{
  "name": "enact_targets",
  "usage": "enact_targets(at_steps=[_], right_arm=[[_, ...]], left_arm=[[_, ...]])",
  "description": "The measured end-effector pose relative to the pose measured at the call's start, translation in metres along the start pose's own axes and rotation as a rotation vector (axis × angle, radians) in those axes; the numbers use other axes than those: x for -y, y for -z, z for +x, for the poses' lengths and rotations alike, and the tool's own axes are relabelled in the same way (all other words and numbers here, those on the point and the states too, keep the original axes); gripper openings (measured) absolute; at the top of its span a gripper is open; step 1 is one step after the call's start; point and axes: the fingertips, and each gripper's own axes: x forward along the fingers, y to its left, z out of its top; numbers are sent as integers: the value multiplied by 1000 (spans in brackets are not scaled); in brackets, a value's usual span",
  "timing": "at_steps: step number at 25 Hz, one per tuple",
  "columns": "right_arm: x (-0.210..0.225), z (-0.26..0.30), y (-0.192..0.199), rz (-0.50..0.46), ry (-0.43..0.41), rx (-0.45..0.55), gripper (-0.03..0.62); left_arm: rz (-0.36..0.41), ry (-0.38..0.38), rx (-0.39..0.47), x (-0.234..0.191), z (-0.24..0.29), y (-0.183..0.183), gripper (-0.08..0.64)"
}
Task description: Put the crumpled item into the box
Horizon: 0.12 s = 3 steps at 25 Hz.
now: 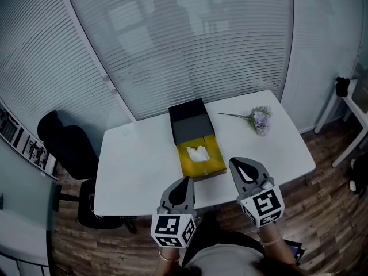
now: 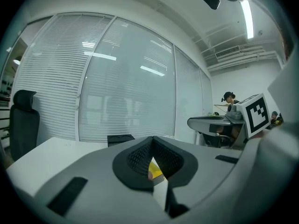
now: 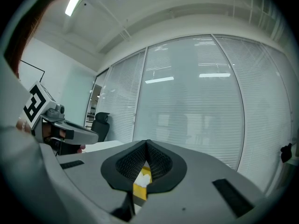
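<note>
A white crumpled item lies inside the open box, whose tray is yellow inside and whose black lid stands open behind it. The box sits mid-table. My left gripper hovers near the table's front edge, just short of the box, shut with nothing in it. My right gripper is off the box's front right corner, also shut and empty. In the left gripper view the jaws meet at the tip, with a yellow strip of box below. The right gripper view shows shut jaws framing the crumpled item.
The white table carries a small bunch of flowers at its right. A black office chair stands at the left end. A glass wall with blinds runs behind. The floor is wood.
</note>
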Motion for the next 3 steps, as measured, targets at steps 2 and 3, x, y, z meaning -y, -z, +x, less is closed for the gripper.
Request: enact_targets(at_steps=[2,3], right_arm=[[0,0,2,7,4,0,26],[0,1,3,10,5,0,26]], left_arm=[[2,3,0,1,0,1,15],[3,4,0,1,0,2,15]])
